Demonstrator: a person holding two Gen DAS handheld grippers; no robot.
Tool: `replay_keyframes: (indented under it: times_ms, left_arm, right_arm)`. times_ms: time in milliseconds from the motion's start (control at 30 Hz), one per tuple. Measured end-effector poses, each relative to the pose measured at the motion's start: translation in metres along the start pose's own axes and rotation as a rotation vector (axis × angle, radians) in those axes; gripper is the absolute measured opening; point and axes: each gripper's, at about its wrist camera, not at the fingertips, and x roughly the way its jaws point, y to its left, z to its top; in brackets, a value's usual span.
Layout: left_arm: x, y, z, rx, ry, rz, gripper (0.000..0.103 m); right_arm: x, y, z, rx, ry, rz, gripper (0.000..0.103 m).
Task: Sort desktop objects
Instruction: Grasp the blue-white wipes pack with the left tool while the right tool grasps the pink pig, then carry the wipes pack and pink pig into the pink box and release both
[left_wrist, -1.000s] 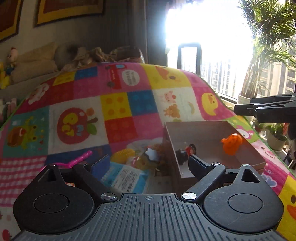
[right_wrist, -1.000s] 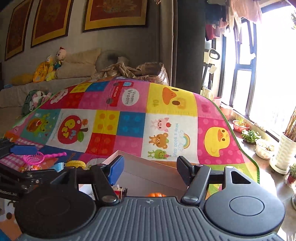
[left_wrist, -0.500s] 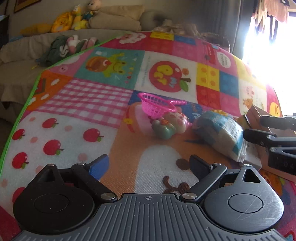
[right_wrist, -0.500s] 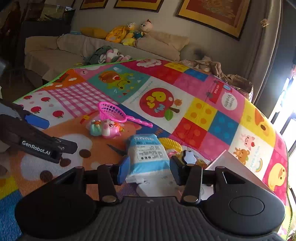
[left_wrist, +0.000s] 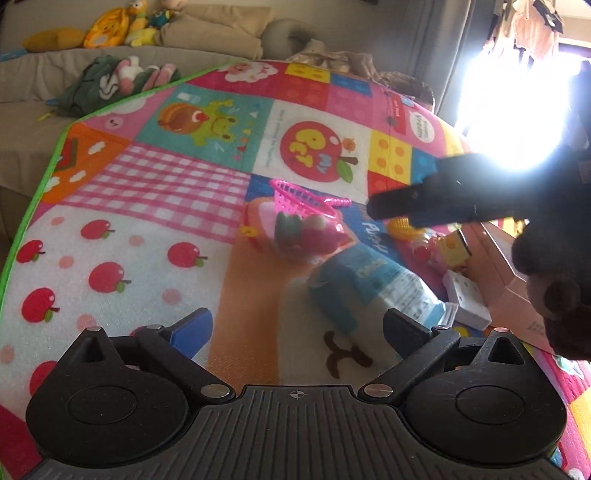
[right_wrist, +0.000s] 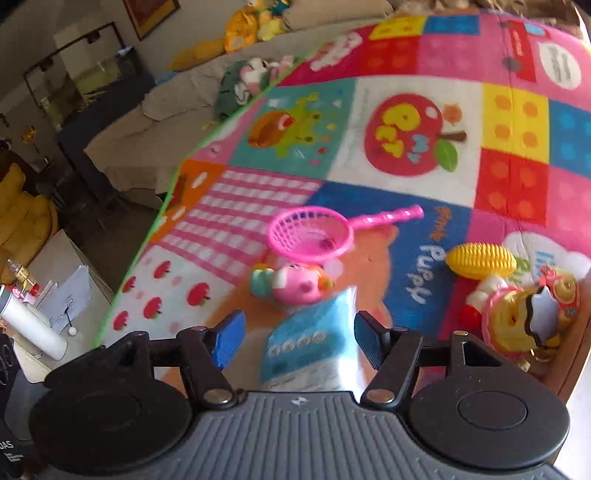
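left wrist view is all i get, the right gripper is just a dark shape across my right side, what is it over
Observer: The right gripper is over the blue packet. The packet sits between its fingers, which are opening and do not seem to press it.
Operator: whats the yellow thing half hidden under that shape
Observer: A yellow corn toy, lying on its side on the mat, apart from the packet.
Operator: and the pink net, anything in it
Observer: The pink net looks empty. Its handle points toward the corn, and a pink toy lies between the net and the packet.
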Motion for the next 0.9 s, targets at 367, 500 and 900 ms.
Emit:
replay_keyframes:
  times_ms: [367,500,900]
  left_arm:
    - [-0.002,-0.024,-0.009,0.136,-0.022,-0.011,0.102]
    - [-0.001,-0.023,-0.008,0.130,-0.018,-0.013,0.103]
    - [0.017,-0.083,0.016,0.152,0.085,-0.046,0.103]
  right_arm:
    - [0.094,0.042,0.023,-0.084,0.164,-0.143,0.052]
    - [0.057,0.040,0.016,-0.093,0.086,-0.145,0.047]
    - [-0.130,-0.004,-0.125,-0.069,-0.097,-0.367,0.047]
